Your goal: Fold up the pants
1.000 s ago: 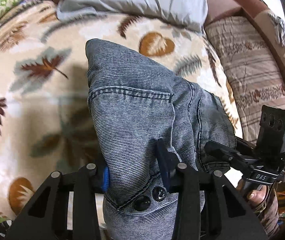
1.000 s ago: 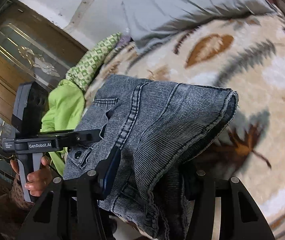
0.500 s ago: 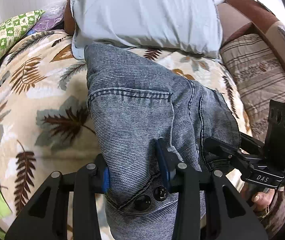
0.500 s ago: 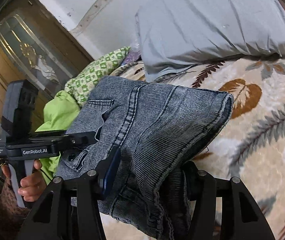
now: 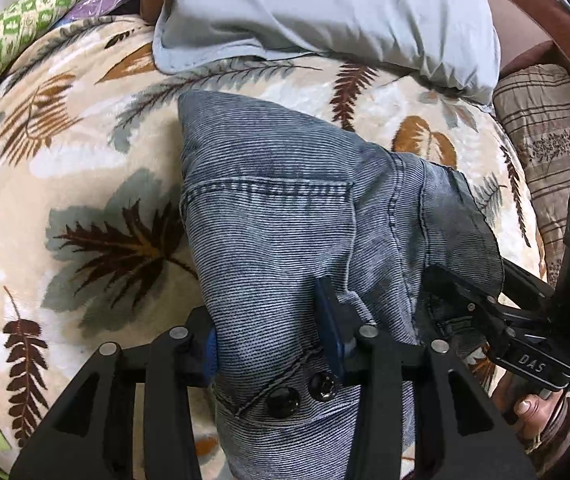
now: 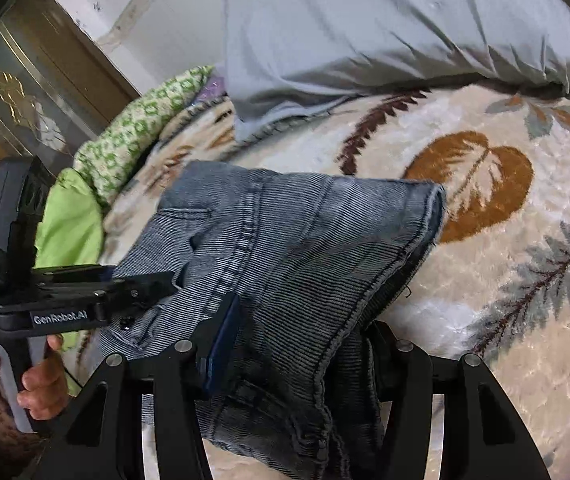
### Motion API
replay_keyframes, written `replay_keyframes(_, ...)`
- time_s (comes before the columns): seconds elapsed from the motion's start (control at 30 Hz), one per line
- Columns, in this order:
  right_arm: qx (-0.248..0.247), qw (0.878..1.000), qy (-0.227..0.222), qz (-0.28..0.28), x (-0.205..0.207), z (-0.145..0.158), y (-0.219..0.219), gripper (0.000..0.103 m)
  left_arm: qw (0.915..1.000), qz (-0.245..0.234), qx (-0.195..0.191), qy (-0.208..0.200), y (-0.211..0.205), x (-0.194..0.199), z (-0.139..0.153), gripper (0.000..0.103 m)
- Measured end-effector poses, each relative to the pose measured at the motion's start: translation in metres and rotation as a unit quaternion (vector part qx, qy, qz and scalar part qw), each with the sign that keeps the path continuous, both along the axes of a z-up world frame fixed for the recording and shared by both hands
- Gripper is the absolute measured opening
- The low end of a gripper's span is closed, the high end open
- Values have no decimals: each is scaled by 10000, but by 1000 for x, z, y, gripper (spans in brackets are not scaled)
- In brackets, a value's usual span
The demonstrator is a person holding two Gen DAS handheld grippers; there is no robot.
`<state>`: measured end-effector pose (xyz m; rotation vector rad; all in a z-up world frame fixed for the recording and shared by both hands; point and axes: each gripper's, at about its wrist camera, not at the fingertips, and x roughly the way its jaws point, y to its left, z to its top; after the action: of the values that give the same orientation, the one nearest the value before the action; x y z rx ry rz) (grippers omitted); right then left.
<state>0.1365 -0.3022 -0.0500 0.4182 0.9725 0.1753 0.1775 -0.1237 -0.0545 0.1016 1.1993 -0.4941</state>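
The pants (image 5: 285, 216) are a thick folded bundle of blue-grey denim, held up over the bed (image 5: 85, 160) with its leaf blanket; both tools hold the near edge, and the rest of the bundle reaches away from them toward the grey pillow (image 5: 325, 12); the left tool (image 5: 273, 340) is clamped on the waist end, where two dark buttons (image 5: 299, 394) show just by its blue pads; its jaws have just been opening a little, yet the cloth sits pressed between them; the right tool (image 6: 297, 344) is clamped on the other end of the same near edge, with the denim bunched thick between its jaws; so the long way of the bundle runs from one tool to the other, side to side, and the free far edge hangs out in front of both; each tool is as near to the pants as the other; I think the next move is to bring both down together, so the far edge lands on the blanket first and the bundle lies flat; if one tool lets go early, that end could sag and the fold could slip open.
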Motion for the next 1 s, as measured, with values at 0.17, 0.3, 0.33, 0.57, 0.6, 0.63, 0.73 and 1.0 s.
replay_keyframes(0.17,-345,9993,105,-72,-3,-10,-2,65,9998,14,67,-160,0,-2,-3,53)
replay_keyframes(0.3,-676,9975,160,-111,-4,-10,-3,77,9987,85,285,-406,1,-4,-2,70)
replay_keyframes(0.33,-715,9972,166,-119,-5,-10,-3,78,9987,112,296,-406,3,-5,-2,71)
replay_keyframes(0.57,-1165,9926,226,-262,-18,2,-4,84,9982,375,322,-333,19,-10,2,74)
replay_keyframes(0.6,-1262,9913,244,-296,-21,6,-4,84,9980,400,342,-354,20,-13,3,74)
replay_keyframes(0.63,-1344,9900,261,-324,-24,9,-3,84,9977,424,357,-383,22,-16,5,74)
replay_keyframes(0.73,-1496,9875,298,-393,-36,19,-4,88,9966,514,464,-452,28,-27,11,78)
replay_keyframes(1.0,-1847,9797,490,-610,-84,44,1,103,9869,920,1030,-832,48,-66,18,81)
